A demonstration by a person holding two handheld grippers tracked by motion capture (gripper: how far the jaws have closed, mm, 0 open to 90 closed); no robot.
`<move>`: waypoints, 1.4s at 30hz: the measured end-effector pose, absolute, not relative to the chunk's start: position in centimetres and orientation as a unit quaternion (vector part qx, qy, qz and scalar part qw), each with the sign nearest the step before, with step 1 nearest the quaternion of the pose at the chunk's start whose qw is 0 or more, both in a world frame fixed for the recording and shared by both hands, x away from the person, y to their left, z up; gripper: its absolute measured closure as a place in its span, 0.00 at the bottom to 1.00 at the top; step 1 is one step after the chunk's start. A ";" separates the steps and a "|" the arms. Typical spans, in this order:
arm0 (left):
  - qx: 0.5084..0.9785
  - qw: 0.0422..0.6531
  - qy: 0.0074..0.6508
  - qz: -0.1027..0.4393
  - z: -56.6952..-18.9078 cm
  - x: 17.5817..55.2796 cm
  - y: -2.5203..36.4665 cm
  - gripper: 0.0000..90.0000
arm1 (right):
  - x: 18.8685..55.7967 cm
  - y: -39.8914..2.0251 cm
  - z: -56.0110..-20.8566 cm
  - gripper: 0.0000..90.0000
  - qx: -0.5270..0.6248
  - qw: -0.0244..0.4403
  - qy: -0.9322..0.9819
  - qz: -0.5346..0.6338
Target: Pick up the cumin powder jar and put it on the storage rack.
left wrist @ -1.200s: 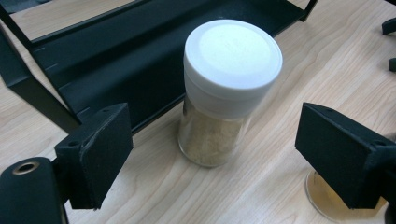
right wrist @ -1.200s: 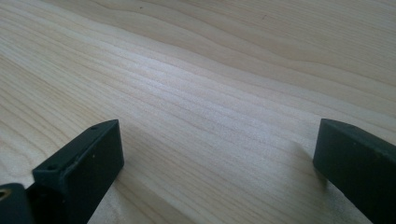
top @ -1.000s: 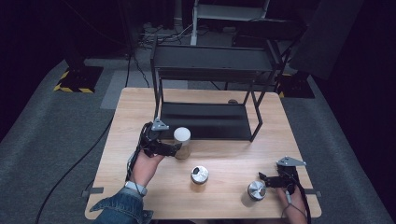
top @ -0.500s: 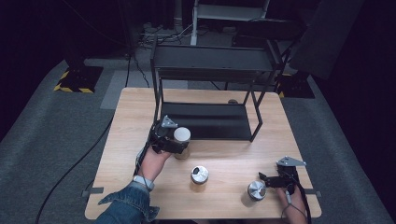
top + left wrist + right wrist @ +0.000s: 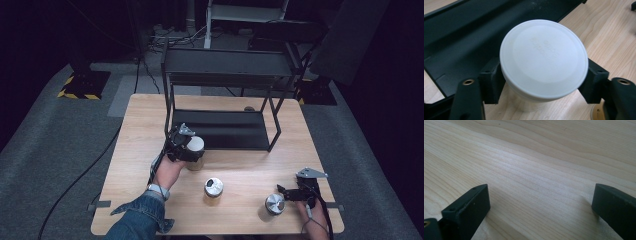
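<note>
gripping the white-lidded jar (image 5: 544,62) upright between closed-in jaws, the left gripper (image 5: 184,145) holds it just before the black rack (image 5: 225,127) shelf, which lies directly ahead. the right gripper (image 5: 292,192) rests wide open, empty, on the table (image 5: 250,225).

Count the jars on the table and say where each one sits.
3. The white-lidded jar is in the left gripper by the rack; a metal-lidded jar stands mid-table; another beside the right gripper.
</note>
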State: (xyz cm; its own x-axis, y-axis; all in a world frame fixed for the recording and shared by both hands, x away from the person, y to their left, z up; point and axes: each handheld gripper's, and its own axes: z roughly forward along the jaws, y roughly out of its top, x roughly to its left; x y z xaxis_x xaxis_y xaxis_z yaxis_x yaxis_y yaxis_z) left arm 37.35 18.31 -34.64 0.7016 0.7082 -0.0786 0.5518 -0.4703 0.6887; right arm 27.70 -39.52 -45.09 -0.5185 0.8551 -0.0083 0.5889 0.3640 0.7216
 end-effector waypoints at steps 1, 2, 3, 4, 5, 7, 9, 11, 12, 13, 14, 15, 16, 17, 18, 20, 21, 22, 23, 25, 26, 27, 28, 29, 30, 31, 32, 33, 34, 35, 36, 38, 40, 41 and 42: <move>0.854 0.352 0.368 0.110 -34.4 37.5 18.2 0.36 | 27.7 -39.5 -45.1 0.01 0.450 0.196 0.802 0.340; 0.854 0.350 0.369 0.110 -34.3 37.5 18.1 0.37 | 27.7 -39.5 -45.1 0.01 0.450 0.196 0.802 0.340; 0.854 0.350 0.369 0.110 -34.3 37.5 18.1 0.37 | 27.7 -39.5 -45.1 0.01 0.450 0.196 0.802 0.340; 0.858 0.343 0.365 0.114 -34.0 37.6 17.7 0.37 | 27.7 -39.5 -45.1 0.01 0.450 0.196 0.802 0.340; 0.858 0.343 0.365 0.114 -34.0 37.6 17.7 0.37 | 27.7 -39.5 -45.1 0.01 0.450 0.196 0.802 0.340; 0.859 0.341 0.361 0.120 -33.2 37.7 17.3 0.37 | 27.7 -39.5 -45.1 0.01 0.450 0.196 0.802 0.340; 0.859 0.342 0.361 0.121 -32.6 37.8 17.2 0.37 | 27.7 -39.5 -45.1 0.01 0.450 0.196 0.802 0.340; 0.858 0.344 0.361 0.123 -32.4 37.9 17.1 0.37 | 27.7 -39.5 -45.1 0.01 0.450 0.196 0.802 0.340; 0.860 0.343 0.358 0.125 -31.7 38.1 16.8 0.37 | 27.7 -39.5 -45.1 0.01 0.450 0.196 0.802 0.340; 0.859 0.344 0.356 0.127 -31.5 38.2 16.7 0.37 | 27.7 -39.5 -45.1 0.01 0.450 0.196 0.802 0.340; 0.860 0.343 0.356 0.126 -31.1 38.4 16.6 0.37 | 27.7 -39.5 -45.1 0.01 0.450 0.196 0.802 0.340; 0.860 0.343 0.356 0.126 -31.1 38.4 16.6 0.37 | 27.7 -39.5 -45.1 0.01 0.450 0.196 0.802 0.340; 0.859 0.345 0.357 0.124 -30.6 38.8 16.4 0.37 | 27.7 -39.5 -45.1 0.01 0.450 0.196 0.802 0.340; 0.859 0.347 0.356 0.123 -30.3 39.0 16.4 0.37 | 27.7 -39.5 -45.1 0.01 0.450 0.196 0.802 0.340; 0.858 0.348 0.357 0.122 -30.0 39.3 16.3 0.37 | 27.7 -39.5 -45.1 0.01 0.450 0.196 0.802 0.340; 0.858 0.350 0.357 0.122 -29.7 39.5 16.3 0.37 | 27.7 -39.5 -45.1 0.01 0.450 0.196 0.802 0.340; 0.857 0.351 0.358 0.123 -29.5 39.7 16.2 0.37 | 27.7 -39.5 -45.1 0.01 0.450 0.196 0.802 0.340; 0.856 0.352 0.358 0.123 -29.3 39.9 16.1 0.37 | 27.7 -39.5 -45.1 0.01 0.450 0.196 0.802 0.340; 0.856 0.352 0.358 0.124 -29.0 40.2 16.0 0.37 | 27.7 -39.5 -45.1 0.01 0.450 0.196 0.802 0.340; 0.854 0.353 0.362 0.124 -28.6 40.7 15.8 0.37 | 27.7 -39.5 -45.1 0.01 0.450 0.196 0.802 0.340; 0.854 0.351 0.362 0.126 -28.2 41.4 15.6 0.37 | 27.7 -39.5 -45.1 0.01 0.450 0.196 0.802 0.340; 0.854 0.351 0.362 0.126 -28.2 41.4 15.6 0.37 | 27.7 -39.5 -45.1 0.01 0.450 0.196 0.802 0.340; 0.852 0.351 0.368 0.126 -28.0 41.9 15.4 0.37 | 27.7 -39.5 -45.1 0.01 0.450 0.196 0.802 0.340; 0.852 0.351 0.367 0.127 -27.9 42.2 15.3 0.37 | 27.7 -39.5 -45.1 0.01 0.450 0.196 0.802 0.340; 0.852 0.351 0.367 0.127 -27.9 42.2 15.3 0.37 | 27.7 -39.5 -45.1 0.01 0.450 0.196 0.802 0.340; 0.850 0.351 0.370 0.128 -27.8 42.7 15.1 0.37 | 27.7 -39.5 -45.1 0.01 0.450 0.196 0.802 0.340; 0.849 0.353 0.373 0.126 -27.8 43.0 15.0 0.37 | 27.7 -39.5 -45.1 0.01 0.450 0.196 0.802 0.340; 0.849 0.353 0.373 0.126 -27.8 43.0 15.0 0.37 | 27.7 -39.5 -45.1 0.01 0.450 0.196 0.802 0.340; 0.849 0.350 0.374 0.127 -27.8 43.3 15.0 0.37 | 27.7 -39.5 -45.1 0.01 0.450 0.196 0.802 0.340; 0.848 0.346 0.380 0.131 -27.9 43.8 14.7 0.37 | 27.7 -39.5 -45.1 0.01 0.450 0.196 0.802 0.340; 0.847 0.343 0.384 0.133 -27.9 44.1 14.5 0.37 | 27.7 -39.5 -45.1 0.01 0.450 0.196 0.802 0.340; 0.846 0.341 0.386 0.135 -28.0 44.3 14.5 0.37 | 27.7 -39.5 -45.1 0.01 0.450 0.196 0.802 0.340; 0.843 0.337 0.397 0.137 -28.4 45.2 14.3 0.37 | 27.7 -39.5 -45.1 0.02 0.450 0.196 0.802 0.340; 0.843 0.337 0.397 0.137 -28.4 45.2 14.3 0.37 | 27.7 -39.5 -45.1 0.02 0.450 0.196 0.802 0.340; 0.841 0.336 0.402 0.135 -28.5 45.5 14.3 0.37 | 27.7 -39.5 -45.1 0.02 0.450 0.196 0.802 0.340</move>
